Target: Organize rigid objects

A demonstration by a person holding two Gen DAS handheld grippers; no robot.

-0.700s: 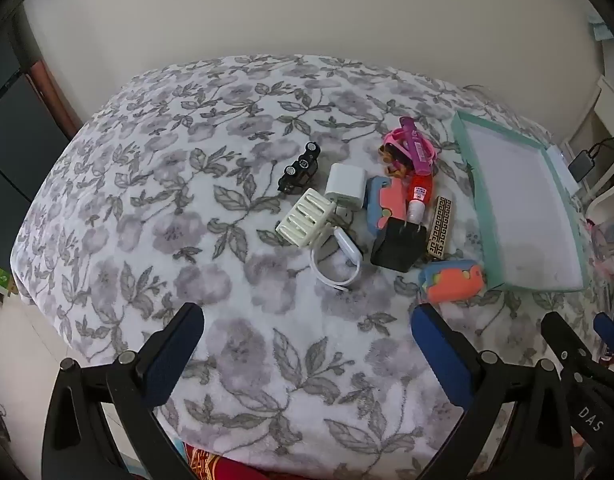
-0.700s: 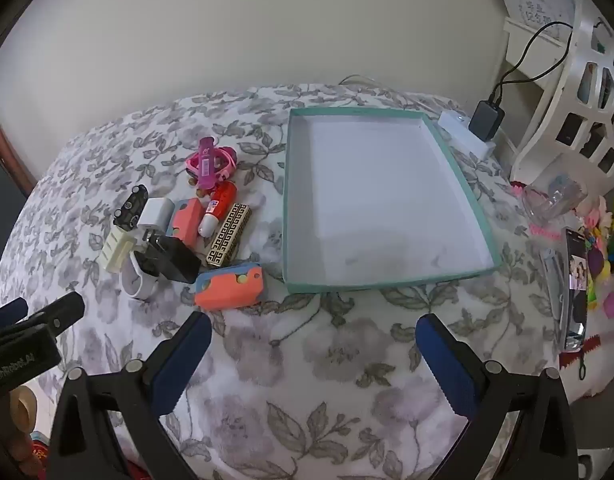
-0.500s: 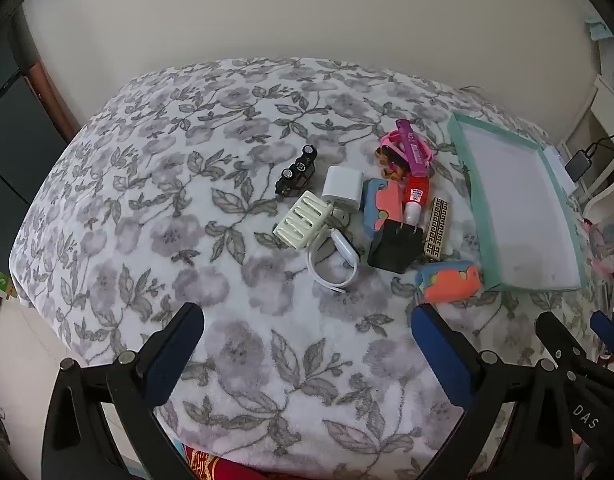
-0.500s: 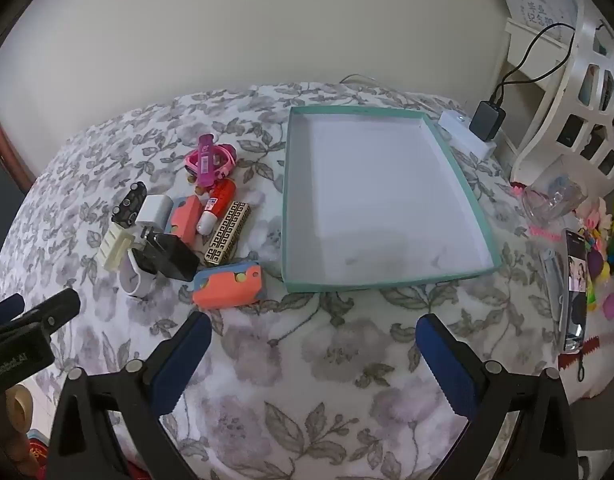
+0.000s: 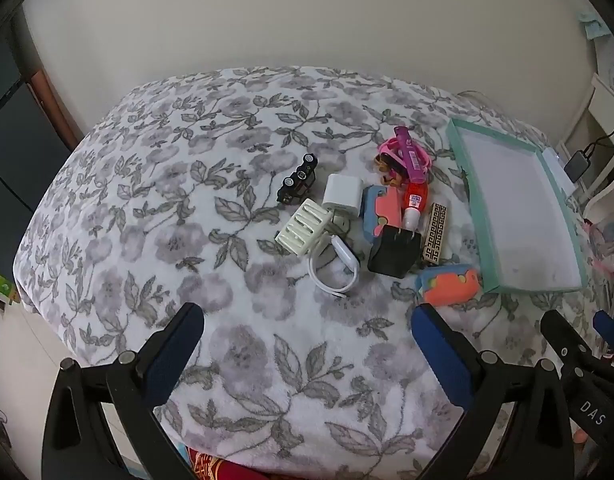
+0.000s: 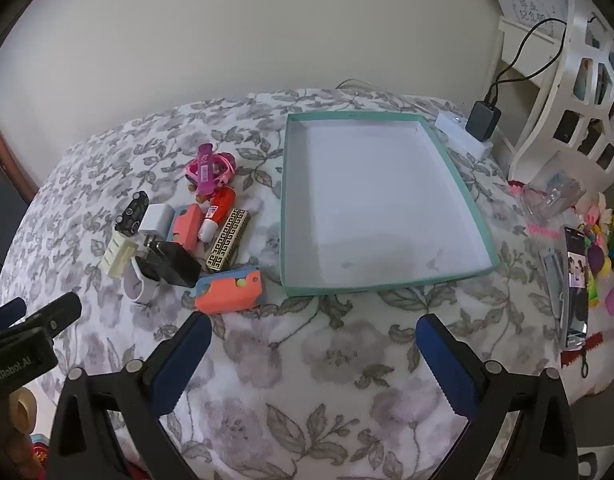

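A cluster of small items lies on the floral blanket: an orange and blue toy block, a black charger, a gold patterned bar, a white charger, a cream slotted piece, a white band, a black toy car and a pink toy. An empty teal tray lies to their right. My left gripper and right gripper are open, empty, near the front edge.
A phone and colourful toys lie at the bed's right edge. A black adapter with cable sits on a white shelf behind the tray. A wall stands behind the bed.
Both grippers have moved slightly; the items and tray sit a little lower and nearer in both views. Nothing was taken hold of.
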